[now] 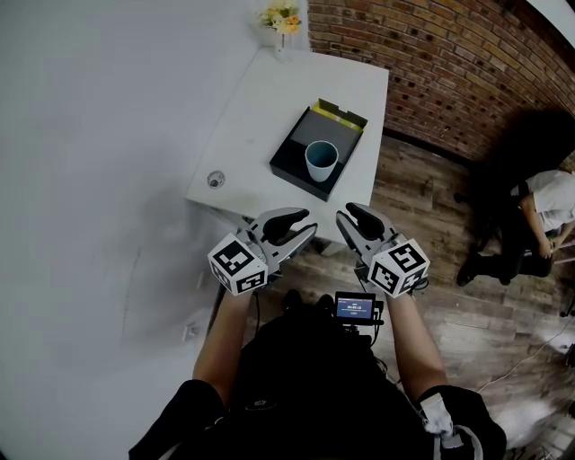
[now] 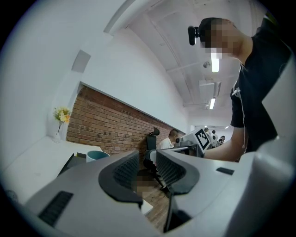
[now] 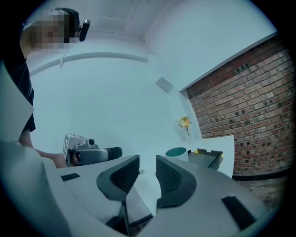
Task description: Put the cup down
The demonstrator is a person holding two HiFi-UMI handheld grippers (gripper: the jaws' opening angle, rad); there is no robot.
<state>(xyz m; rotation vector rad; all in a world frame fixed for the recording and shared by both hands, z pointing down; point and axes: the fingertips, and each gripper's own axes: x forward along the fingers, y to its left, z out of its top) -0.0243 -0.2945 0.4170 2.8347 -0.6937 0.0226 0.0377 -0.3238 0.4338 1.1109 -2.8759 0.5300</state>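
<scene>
The grey left gripper (image 1: 304, 226) and right gripper (image 1: 347, 216) hang clenched, empty, before the white table (image 1: 256, 117). The pale blue cup (image 1: 321, 161) stands upright in a shallow black box (image 1: 291, 151) there, apart from both.

Much of the white surface (image 1: 247, 126) is left bare along its left side. The near right part is taken up by a black box (image 1: 286, 154) with a cup (image 1: 321, 160) stood inside. The far corner is blocked by a vase of flowers (image 1: 282, 25).
</scene>
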